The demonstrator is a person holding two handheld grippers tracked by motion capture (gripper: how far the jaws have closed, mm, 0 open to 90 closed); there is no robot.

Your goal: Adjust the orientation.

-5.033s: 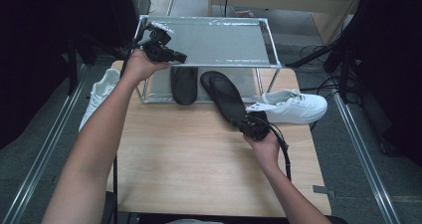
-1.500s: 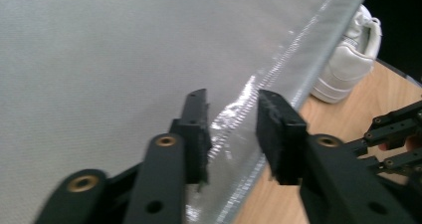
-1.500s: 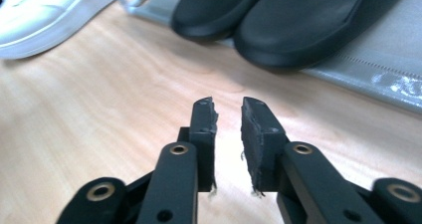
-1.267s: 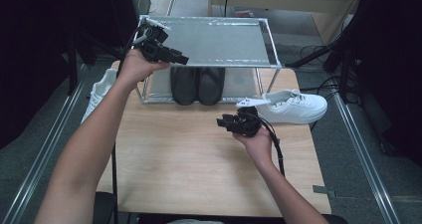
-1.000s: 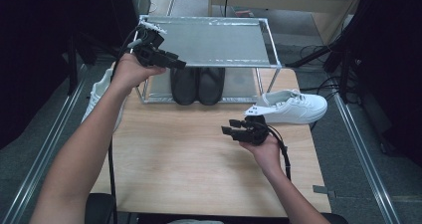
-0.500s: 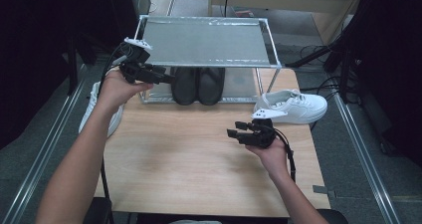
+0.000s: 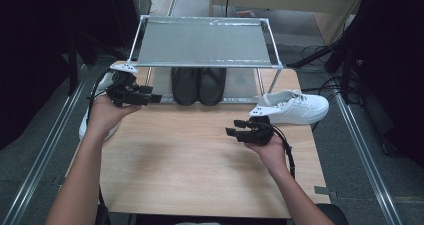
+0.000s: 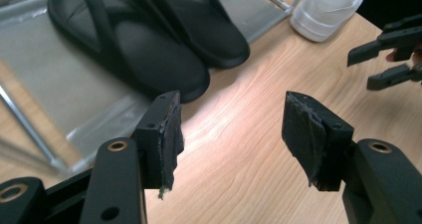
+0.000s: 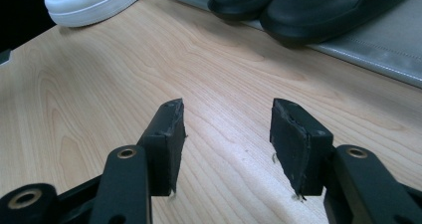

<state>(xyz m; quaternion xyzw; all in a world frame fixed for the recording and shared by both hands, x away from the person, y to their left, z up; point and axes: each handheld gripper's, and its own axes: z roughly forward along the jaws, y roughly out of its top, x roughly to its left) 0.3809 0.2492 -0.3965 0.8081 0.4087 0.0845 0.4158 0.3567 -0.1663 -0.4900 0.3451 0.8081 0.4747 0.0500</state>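
Two black slippers (image 7: 199, 85) lie side by side on the lower shelf of a metal rack (image 7: 205, 42). One white sneaker (image 7: 295, 107) stands on the table right of the rack. Another white sneaker (image 7: 86, 129) lies at the left edge, partly under the left hand. My left gripper (image 7: 156, 95) hovers left of the slippers (image 8: 149, 50); its jaws have just been opening and nothing is between them (image 8: 231, 122). My right gripper (image 7: 232, 127) is above the table near the right sneaker; its jaws also just opened wider and are empty (image 9: 226, 129).
The wooden table (image 7: 190, 165) stretches bare between the two hands. The rack's mesh top shelf overhangs the slippers. Metal rails (image 7: 45, 150) run along both sides of the table. The left sneaker (image 9: 89, 2) lies ahead of the right gripper.
The left hand has come down and to the left, away from the rack's top corner. The right hand has hardly moved. Five seconds ago the right gripper held one slipper; both now rest on the shelf.
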